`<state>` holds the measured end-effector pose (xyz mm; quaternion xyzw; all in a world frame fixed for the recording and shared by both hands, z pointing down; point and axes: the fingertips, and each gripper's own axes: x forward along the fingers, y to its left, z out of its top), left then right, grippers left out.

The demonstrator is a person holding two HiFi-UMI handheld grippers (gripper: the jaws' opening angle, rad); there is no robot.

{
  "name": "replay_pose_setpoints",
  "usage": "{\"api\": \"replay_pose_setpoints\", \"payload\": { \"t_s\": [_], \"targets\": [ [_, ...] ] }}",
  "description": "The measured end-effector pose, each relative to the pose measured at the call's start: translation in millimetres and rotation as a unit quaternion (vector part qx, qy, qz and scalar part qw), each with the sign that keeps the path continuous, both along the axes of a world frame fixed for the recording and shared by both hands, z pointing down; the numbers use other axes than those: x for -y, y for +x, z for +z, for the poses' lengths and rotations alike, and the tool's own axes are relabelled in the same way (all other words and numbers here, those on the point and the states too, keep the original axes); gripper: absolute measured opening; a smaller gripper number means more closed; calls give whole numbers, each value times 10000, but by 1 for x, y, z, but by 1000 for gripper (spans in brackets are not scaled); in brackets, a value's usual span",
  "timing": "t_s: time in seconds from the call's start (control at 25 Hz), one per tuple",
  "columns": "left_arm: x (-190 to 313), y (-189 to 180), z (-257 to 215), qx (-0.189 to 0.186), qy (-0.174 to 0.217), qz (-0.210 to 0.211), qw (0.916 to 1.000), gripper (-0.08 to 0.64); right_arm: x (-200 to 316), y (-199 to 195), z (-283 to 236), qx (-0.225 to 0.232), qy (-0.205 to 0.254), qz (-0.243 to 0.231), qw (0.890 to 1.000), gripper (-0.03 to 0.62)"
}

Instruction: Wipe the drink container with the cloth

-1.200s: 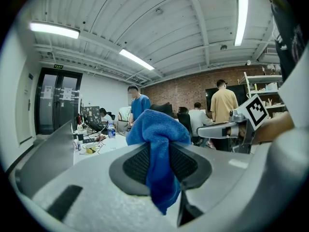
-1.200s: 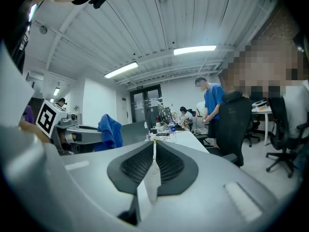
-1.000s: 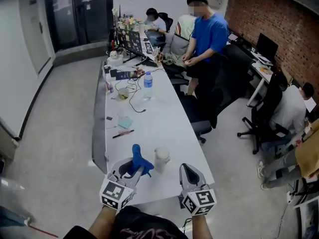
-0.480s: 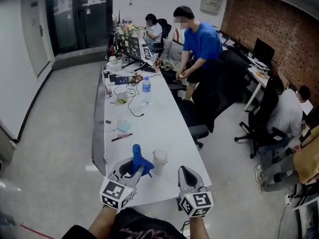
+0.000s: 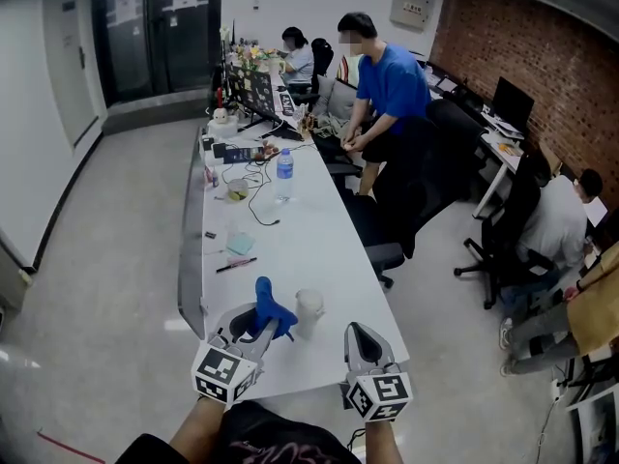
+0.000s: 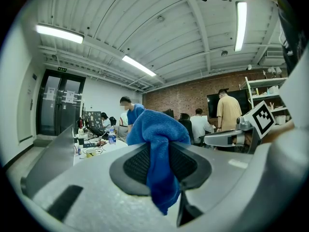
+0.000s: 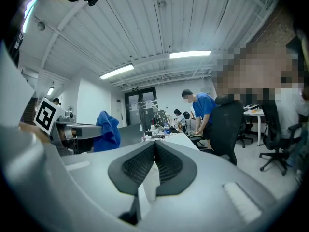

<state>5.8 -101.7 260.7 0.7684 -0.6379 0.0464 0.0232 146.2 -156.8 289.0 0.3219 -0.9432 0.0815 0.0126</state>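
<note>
A pale drink cup (image 5: pixel 309 306) stands on the near end of the long white table (image 5: pixel 300 235). My left gripper (image 5: pixel 272 329) hovers just left of it, shut on a blue cloth (image 5: pixel 268 306) that sticks up from the jaws. In the left gripper view the cloth (image 6: pixel 157 149) drapes over the closed pads. My right gripper (image 5: pixel 357 328) is held to the right of the cup, above the table's near right corner, shut with nothing in it. In the right gripper view the pads (image 7: pixel 145 166) meet, and the blue cloth (image 7: pixel 107 131) shows at the left.
Farther along the table are a pen (image 5: pixel 238 262), a teal note (image 5: pixel 242 243), a water bottle (image 5: pixel 284 168), cables and monitors (image 5: pixel 259 87). A person in a blue shirt (image 5: pixel 389 85) stands beside black office chairs (image 5: pixel 392 230) on the right. More people sit at desks by the brick wall.
The head view has shifted slightly and the person in blue has leaned a little. Both grippers, the cloth and the cup hold their places.
</note>
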Motion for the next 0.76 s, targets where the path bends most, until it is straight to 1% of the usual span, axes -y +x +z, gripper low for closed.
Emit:
{"api": "replay_pose_setpoints", "payload": {
  "t_s": [0.76],
  "targets": [
    [1,-3,3,-12,23,-49,10000,95,1,0,6,-16,39,5,10000,-6]
  ]
}}
